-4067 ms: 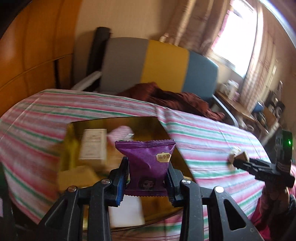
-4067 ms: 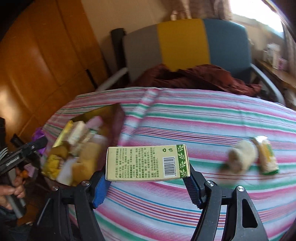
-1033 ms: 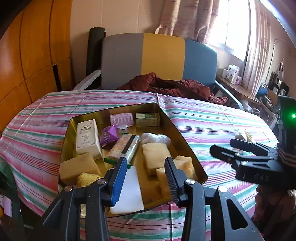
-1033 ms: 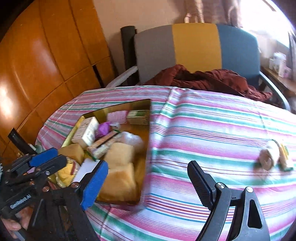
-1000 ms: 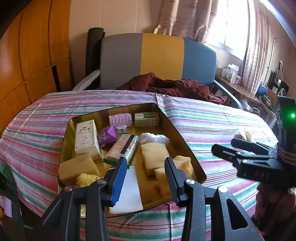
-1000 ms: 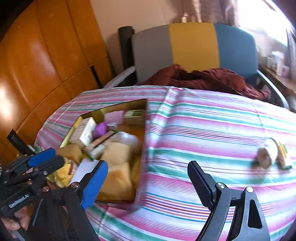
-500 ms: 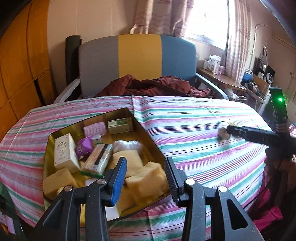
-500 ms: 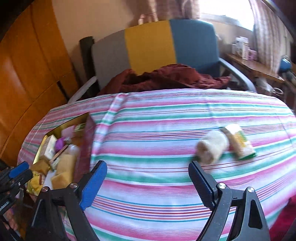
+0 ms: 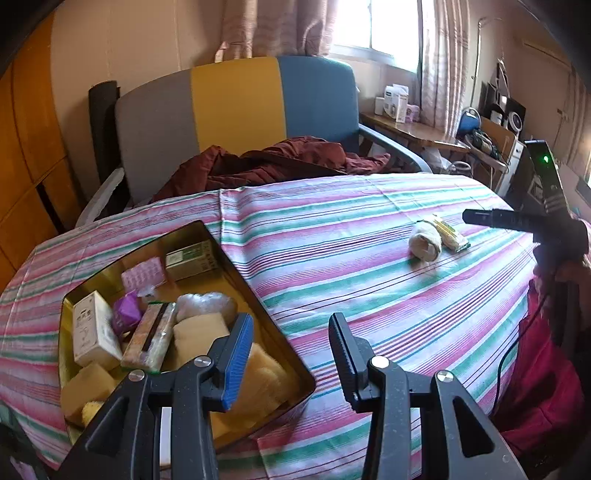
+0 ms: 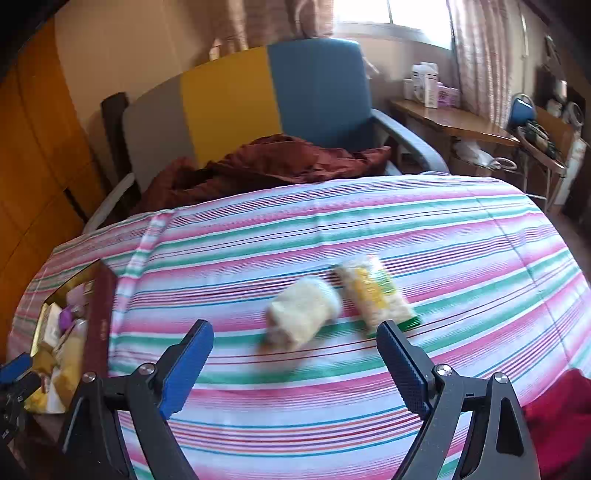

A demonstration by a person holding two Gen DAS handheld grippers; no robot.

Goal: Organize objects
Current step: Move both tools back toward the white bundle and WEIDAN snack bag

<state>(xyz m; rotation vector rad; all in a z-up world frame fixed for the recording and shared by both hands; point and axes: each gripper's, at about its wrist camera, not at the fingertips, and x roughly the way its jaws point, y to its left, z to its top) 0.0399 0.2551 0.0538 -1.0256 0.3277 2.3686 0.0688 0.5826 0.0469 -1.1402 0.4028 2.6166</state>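
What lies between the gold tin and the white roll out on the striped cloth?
Nothing but bare striped cloth. The left wrist view shows the whole stretch from the tin to the white roll, with only the green-edged packet on the roll's far side.

Daylight enters through the far window [image 9: 373, 26], overexposed. Fisheye edges curve and darken. The right wrist view shows motion blur.

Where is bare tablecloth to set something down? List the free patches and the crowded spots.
Free: the striped tablecloth between the gold tin and the white roll, and the near edge. Crowded: the tin's inside; the roll touches the yellow packet.
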